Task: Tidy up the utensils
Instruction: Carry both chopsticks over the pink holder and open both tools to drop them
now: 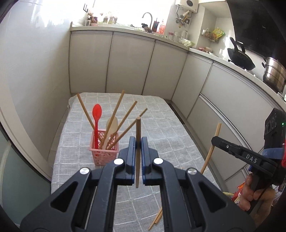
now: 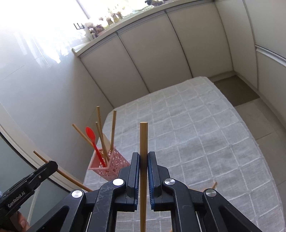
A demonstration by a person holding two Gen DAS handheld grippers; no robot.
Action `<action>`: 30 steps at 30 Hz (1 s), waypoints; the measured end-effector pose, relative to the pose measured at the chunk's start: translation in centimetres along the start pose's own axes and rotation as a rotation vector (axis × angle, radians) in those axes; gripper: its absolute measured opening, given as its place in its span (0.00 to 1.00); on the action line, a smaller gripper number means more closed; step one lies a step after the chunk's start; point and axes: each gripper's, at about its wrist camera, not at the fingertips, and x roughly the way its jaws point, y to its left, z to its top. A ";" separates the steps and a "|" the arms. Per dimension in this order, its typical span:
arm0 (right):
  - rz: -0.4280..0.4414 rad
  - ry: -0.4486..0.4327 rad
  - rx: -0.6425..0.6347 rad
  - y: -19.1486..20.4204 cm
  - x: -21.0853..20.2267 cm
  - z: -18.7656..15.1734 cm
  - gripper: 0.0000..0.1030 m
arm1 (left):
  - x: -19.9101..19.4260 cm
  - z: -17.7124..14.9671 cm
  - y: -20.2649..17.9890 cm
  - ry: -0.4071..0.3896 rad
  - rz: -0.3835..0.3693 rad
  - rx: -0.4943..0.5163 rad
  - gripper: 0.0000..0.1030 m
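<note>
Grey checked cloth [image 1: 160, 125] covers tabletop; black wok [image 1: 240, 58], steel pot [image 1: 274, 73] at 2 o'clock; faucet [image 1: 148, 17] at 12.

Counts, left wrist view:
- pink basket [image 1: 104, 153]: 1, centre of frame
- chopsticks in basket [image 1: 117, 112]: 4
- spoons in basket: 2: red spoon [image 1: 96, 114], cream spoon [image 1: 112, 125]
- chopstick clamped in left gripper [image 1: 138, 142]: 1
- chopstick in right gripper [image 1: 212, 146]: 1, right side of frame
- loose chopsticks on tablecloth [image 1: 156, 218]: 2, bottom centre; more near right edge, unclear
- grippers: 2
- wok [image 1: 240, 57]: 1; steel pot [image 1: 274, 73]: 1, upper right
</note>
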 end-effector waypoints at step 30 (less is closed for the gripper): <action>0.007 -0.012 -0.019 2.1 3.1 0.3 0.07 | 7.0 2.1 3.9 -0.171 0.294 -0.091 0.06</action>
